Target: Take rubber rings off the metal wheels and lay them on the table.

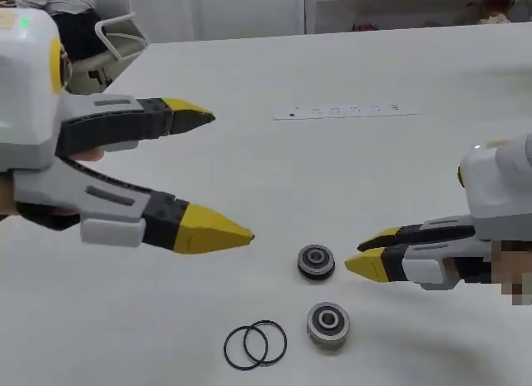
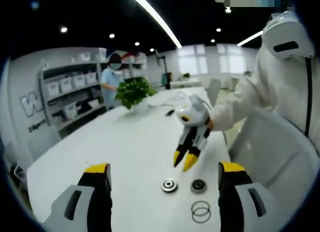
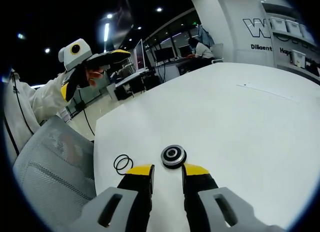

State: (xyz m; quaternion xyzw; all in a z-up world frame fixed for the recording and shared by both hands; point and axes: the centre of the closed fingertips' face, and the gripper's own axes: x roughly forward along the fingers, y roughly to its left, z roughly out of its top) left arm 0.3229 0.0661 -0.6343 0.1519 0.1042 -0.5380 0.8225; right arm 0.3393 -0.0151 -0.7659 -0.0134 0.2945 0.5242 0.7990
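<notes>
Two small metal wheels lie on the white table point(image 1: 249, 178). The farther wheel point(image 1: 317, 261) has a dark rim; the nearer wheel point(image 1: 327, 324) shows a bare grey rim. Two thin black rubber rings point(image 1: 255, 344) lie overlapping left of the nearer wheel. My left gripper point(image 1: 220, 175) hovers wide open above and left of the wheels, holding nothing. My right gripper point(image 1: 359, 257) sits low, just right of the farther wheel, its jaws a narrow gap apart and empty. In the right gripper view the wheel point(image 3: 173, 156) lies just ahead of the right gripper point(image 3: 168, 171), with the rings point(image 3: 122, 163) to its left. The left gripper view shows both wheels point(image 2: 169, 185) point(image 2: 198, 185) and the rings point(image 2: 201, 212).
A white power strip point(image 1: 345, 111) lies farther back on the table. A chair point(image 1: 116, 37) stands at the table's far left corner. A potted plant point(image 2: 132, 91) sits at the table's far end, with a person point(image 2: 111, 77) behind it.
</notes>
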